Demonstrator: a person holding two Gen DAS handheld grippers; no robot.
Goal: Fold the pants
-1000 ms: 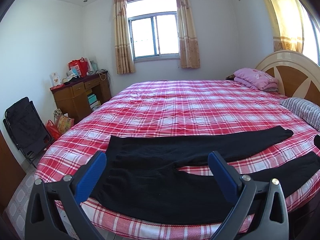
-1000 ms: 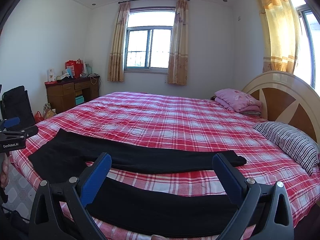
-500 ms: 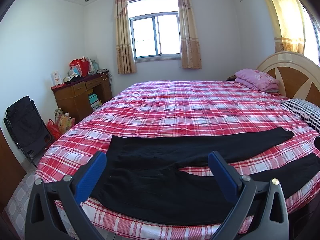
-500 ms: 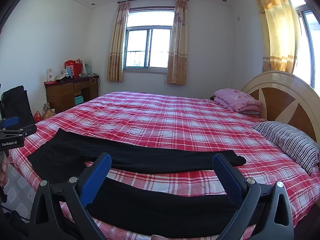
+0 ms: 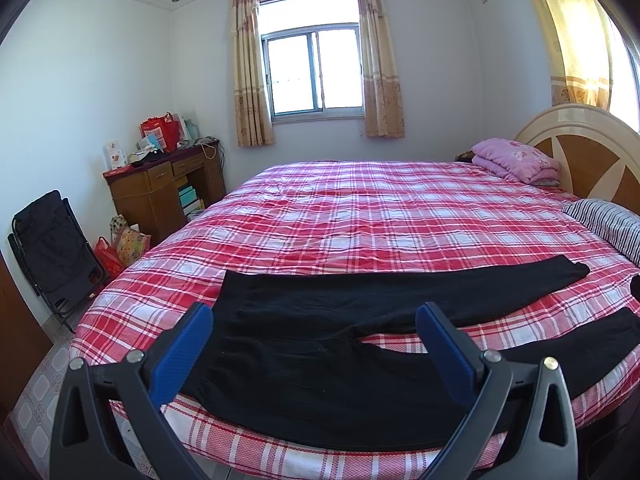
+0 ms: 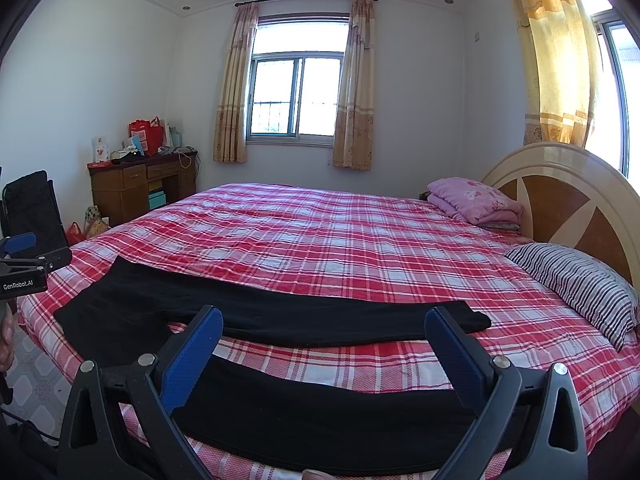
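I had both claws held wide apart with nothing between their blue pads. My left claw (image 5: 314,330) hung over the waist end of the black pants (image 5: 320,344), and my right claw (image 6: 324,334) hung over the leg ends of the same pants (image 6: 280,320), neither one touching the cloth as far as I could tell.

The pants lay flat and unfolded along the near edge of the bed (image 5: 360,216), on its red plaid cover. The waist pointed to my left and the two legs ran to my right, spread apart with a strip of plaid showing between them. The nearer leg lay just along the mattress edge; the farther leg ended short of the striped pillow (image 6: 580,284).

For containers, I saw little I could read. A red bag (image 5: 160,132) stood upright on the wooden desk (image 5: 160,188) in the far left corner, with small boxes and papers beside it; what it held I could not tell. In the desk's open middle bay sat stacked teal boxes (image 5: 188,198). On the floor just beside the desk leaned a patterned bag (image 5: 130,240) and a red plastic bag (image 5: 106,258), their contents hidden.

A folded pink quilt (image 6: 476,200) rested against the headboard (image 6: 560,188). In the right view, my left claw (image 6: 22,258) showed at the left border, a hand (image 6: 6,340) below it.
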